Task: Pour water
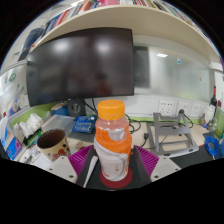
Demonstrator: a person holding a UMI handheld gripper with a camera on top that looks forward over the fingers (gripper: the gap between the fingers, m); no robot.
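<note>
gripper (114,166) clamped on orange-capped bottle (113,140) (upright), mug (53,143) beside, monitor (82,62) beyond.

Office desk below a big dark monitor

A wide black monitor (82,65) stands on the white desk (170,163), with shelves of books (70,12) above it, a grey metal rack (174,133) to one side, and a lit window (180,68) behind.

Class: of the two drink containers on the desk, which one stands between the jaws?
The orange-capped bottle; the brown mug sits off to its side, outside the jaws.
</note>
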